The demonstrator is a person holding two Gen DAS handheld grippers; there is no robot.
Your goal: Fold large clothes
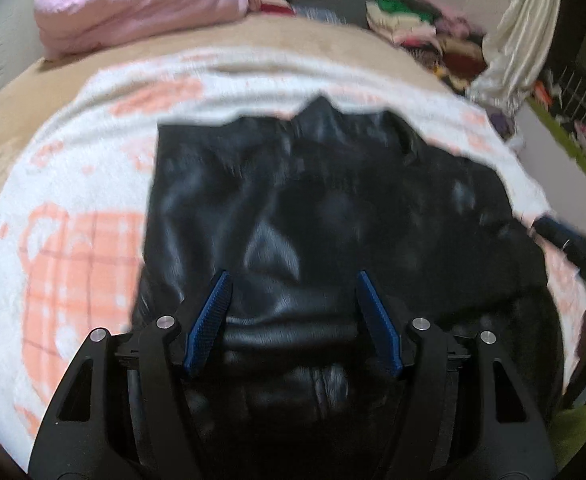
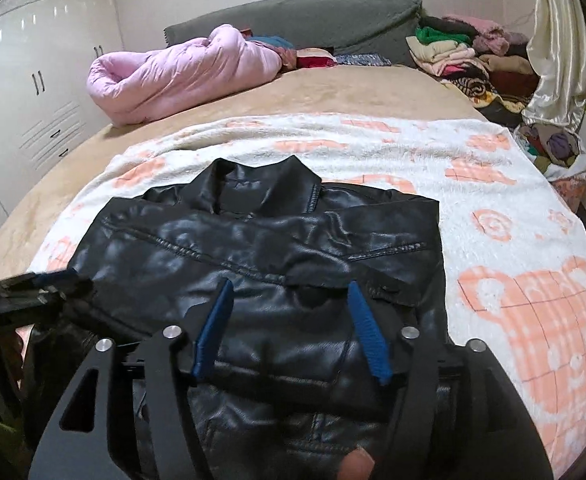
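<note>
Jacket [image 2: 261, 264], partly folded, on blanket [image 2: 493, 216]. Left gripper [image 1: 291, 280], right gripper [image 2: 289, 286]: fingers released, nothing held. Risk: slick leather springing unfolded toward 6 o'clock.

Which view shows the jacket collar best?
Right wrist: the black leather jacket is sharp there, its collar and stitching clear. Left wrist shows the same jacket blurred, the collar only a dark peak.
</note>
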